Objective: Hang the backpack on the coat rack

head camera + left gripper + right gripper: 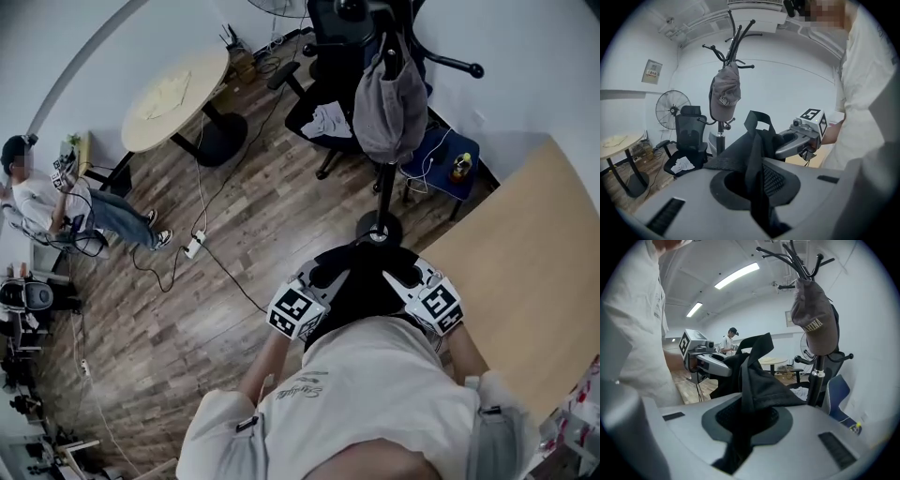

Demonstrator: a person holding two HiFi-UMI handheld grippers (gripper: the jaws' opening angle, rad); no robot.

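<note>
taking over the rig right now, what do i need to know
Left gripper: shut on the black backpack.
Right gripper: shut on it too. The bag hangs between the two, in front of the person.
Coat rack: upright just ahead, with a grey cap on one hook and other hooks free.
Done: backpack is lifted and facing the rack.
Left: raise it, slip its top loop over a free hook, probably one clear of the cap, then open both grippers.

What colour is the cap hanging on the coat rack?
Grey, with pale lettering; the cap shows best in the left gripper view.
</note>
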